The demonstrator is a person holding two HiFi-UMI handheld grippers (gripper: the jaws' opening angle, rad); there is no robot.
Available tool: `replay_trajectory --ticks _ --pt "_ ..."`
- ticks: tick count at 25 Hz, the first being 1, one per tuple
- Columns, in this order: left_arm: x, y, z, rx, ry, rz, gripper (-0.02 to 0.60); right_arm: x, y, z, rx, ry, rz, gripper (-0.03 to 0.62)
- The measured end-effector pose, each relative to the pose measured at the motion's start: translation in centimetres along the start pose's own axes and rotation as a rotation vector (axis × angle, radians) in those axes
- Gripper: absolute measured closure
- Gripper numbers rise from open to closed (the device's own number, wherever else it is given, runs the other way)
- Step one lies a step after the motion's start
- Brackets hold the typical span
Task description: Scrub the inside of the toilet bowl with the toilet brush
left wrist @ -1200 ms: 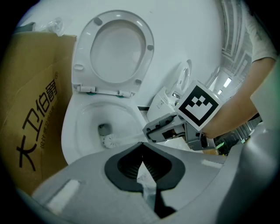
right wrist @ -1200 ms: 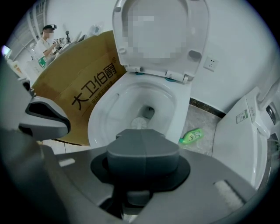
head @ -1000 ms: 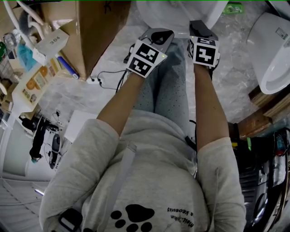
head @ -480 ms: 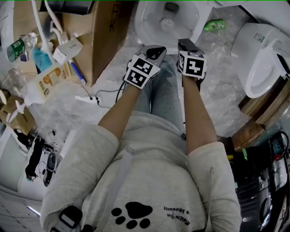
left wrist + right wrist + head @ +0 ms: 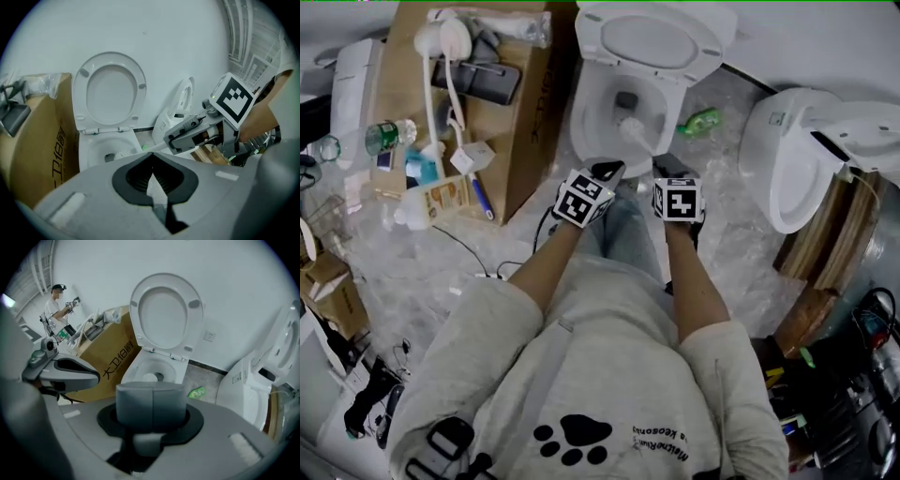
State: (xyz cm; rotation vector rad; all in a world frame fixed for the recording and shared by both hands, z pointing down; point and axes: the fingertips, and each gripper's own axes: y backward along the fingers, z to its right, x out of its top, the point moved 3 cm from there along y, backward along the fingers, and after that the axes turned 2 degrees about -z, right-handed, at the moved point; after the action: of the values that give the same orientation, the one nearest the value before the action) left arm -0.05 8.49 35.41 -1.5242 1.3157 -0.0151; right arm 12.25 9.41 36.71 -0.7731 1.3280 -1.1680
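Note:
A white toilet point(image 5: 592, 141) stands open, its seat and lid point(image 5: 649, 42) raised against the wall. The white head of the toilet brush point(image 5: 630, 127) sits inside the bowl, and its thin handle runs back to my right gripper point(image 5: 667, 173). That gripper is shut on the handle just in front of the bowl's near rim. In the right gripper view the grey jaws point(image 5: 152, 390) are pressed together and the brush head point(image 5: 150, 377) shows in the bowl beyond. My left gripper point(image 5: 605, 176) hovers beside it to the left, shut with nothing in it. The left gripper view shows the handle point(image 5: 152, 147) reaching into the bowl point(image 5: 110, 150).
A tall cardboard box point(image 5: 525, 112) with hoses and clutter on top stands left of the toilet. A second white toilet point(image 5: 797, 159) lies at the right by wooden boards. A green bottle point(image 5: 701, 120) lies on the plastic-covered floor. Another person point(image 5: 56, 308) stands far off.
The head view has swung up, so the whole toilet and raised lid now show. Both grippers stay side by side at the bowl's near rim, with the brush head in the bowl.

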Motion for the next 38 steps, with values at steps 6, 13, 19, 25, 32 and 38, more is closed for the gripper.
replay_trajectory --ticks 6,13,19,25,32,38 --pt "4.5 3.4 1.5 0.025 -0.084 0.059 0.578 2.9 5.9 -0.1 -0.032 0.069 0.13 0.444" --pt "11.5 8.3 2.7 0.106 -0.117 0.216 0.578 6.7 13.4 0.5 -0.09 0.058 0.337 0.444" --pt "18.6 12.8 5.2 0.156 -0.177 0.407 0.578 9.0 20.2 0.0 -0.128 0.05 0.527 0.444" --pt "23.2 16.6 7.2 0.219 -0.277 0.545 0.578 12.2 25.9 0.6 -0.225 0.084 0.698 0.444" --pt "28.8 21.9 8.8 0.297 -0.396 0.7 0.578 17.3 33.0 1.3 -0.312 0.112 0.909 0.444" --pt "33.1 26.8 10.9 0.338 -0.462 0.831 0.578 20.5 38.9 0.7 -0.351 0.13 1.072 0.444"
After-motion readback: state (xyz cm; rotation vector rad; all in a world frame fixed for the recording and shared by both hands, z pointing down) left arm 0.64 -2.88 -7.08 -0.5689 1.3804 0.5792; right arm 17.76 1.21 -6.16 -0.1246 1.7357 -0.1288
